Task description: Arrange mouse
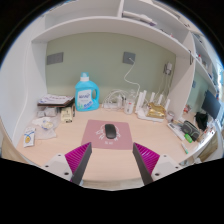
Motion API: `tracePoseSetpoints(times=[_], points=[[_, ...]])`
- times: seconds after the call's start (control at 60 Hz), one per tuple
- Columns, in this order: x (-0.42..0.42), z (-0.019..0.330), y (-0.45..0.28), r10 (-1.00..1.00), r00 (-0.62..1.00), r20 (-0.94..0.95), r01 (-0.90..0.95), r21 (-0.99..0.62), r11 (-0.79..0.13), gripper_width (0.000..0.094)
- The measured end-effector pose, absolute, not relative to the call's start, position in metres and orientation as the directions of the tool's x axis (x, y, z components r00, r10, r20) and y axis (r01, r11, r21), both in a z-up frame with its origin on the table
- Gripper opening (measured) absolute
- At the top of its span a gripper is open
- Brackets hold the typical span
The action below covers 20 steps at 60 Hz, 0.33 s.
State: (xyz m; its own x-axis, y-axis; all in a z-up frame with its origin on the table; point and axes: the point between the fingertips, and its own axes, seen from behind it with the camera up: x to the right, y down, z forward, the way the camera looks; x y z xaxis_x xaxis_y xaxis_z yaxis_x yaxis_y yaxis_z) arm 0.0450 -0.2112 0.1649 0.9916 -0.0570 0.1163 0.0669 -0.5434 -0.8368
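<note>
Fingers (113,163): I hold them spread wide and empty, their magenta pads (77,157) facing inward, raised above the near edge of the bench (60,150) and well short of the target.

Bench: a pale surface running under a green back wall (100,55), with white shelving (150,15) overhead.

Mouse mat (98,133): a dull pink rectangle lying flat, just ahead of the fingers and roughly centred between them.

Mouse (110,131): dark, resting on the mat, slightly toward the mat's right half; it is apart from both fingers and untouched. I judge the step in hand to be the approach. To do it well I would bring the fingers forward and down with the mouse centred in the gap, line them across its narrow sides, and close only once both pads flank the body, so that it does not skid across the mat.

Surroundings: a blue detergent bottle (87,93) stands upright by the wall, beyond the mat to the left; a box of papers (53,102) sits further left; small white containers (135,100) are grouped behind the mat to the right; mixed clutter (188,128) lines the right side. None lies between fingers and mouse, so I judge the path open; the clutter limits room mainly at the right and back.
</note>
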Motion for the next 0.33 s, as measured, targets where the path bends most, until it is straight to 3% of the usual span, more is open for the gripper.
tracePoseSetpoints(times=[0.333], points=[[0.031, 0.175, -0.240, -0.065, 0.993, 0.093, 0.043, -0.840, -0.542, 0.0852]])
